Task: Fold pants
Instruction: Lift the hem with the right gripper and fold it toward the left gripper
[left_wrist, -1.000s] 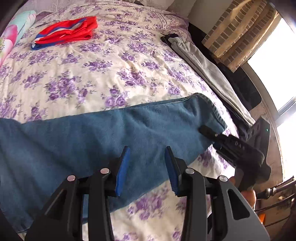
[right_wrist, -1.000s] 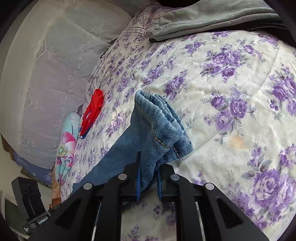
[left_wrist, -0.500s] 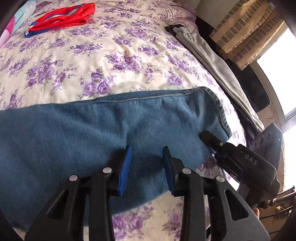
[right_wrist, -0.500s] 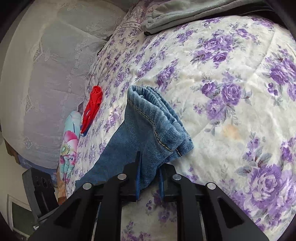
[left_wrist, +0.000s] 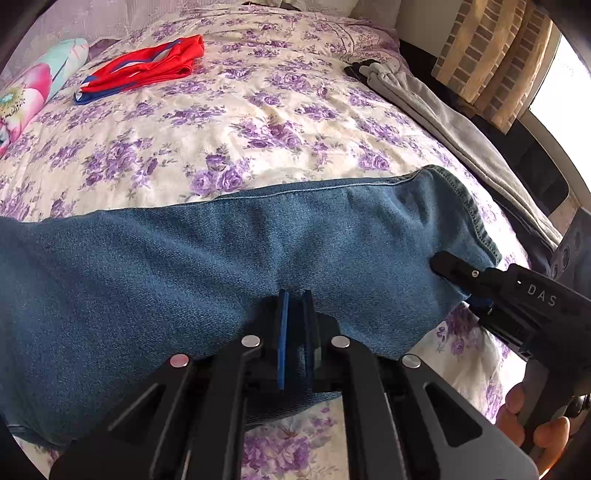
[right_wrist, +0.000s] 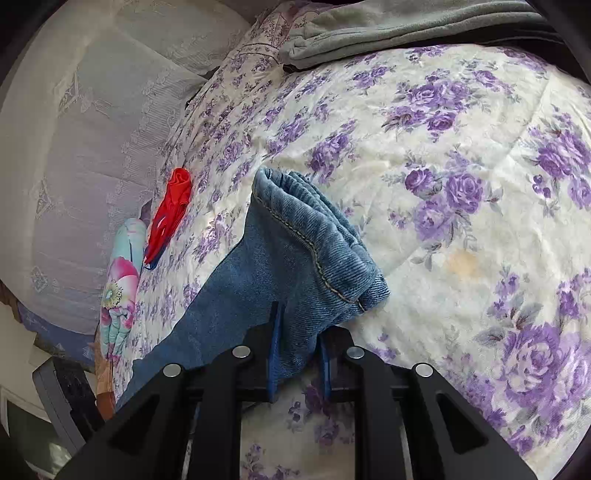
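The jeans (left_wrist: 258, 251) lie across the bed (left_wrist: 258, 122) along its near edge. The left gripper (left_wrist: 295, 306) pinches their lower edge, jaws almost together; the right gripper (right_wrist: 297, 343), marked "DAS", clamps the hem corner.

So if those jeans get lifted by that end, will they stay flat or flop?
Probably flop: the jeans already bunch and sag where the right gripper pinches the hem. Thick denim likely feels heavy and drags on the bedspread, not slippery.
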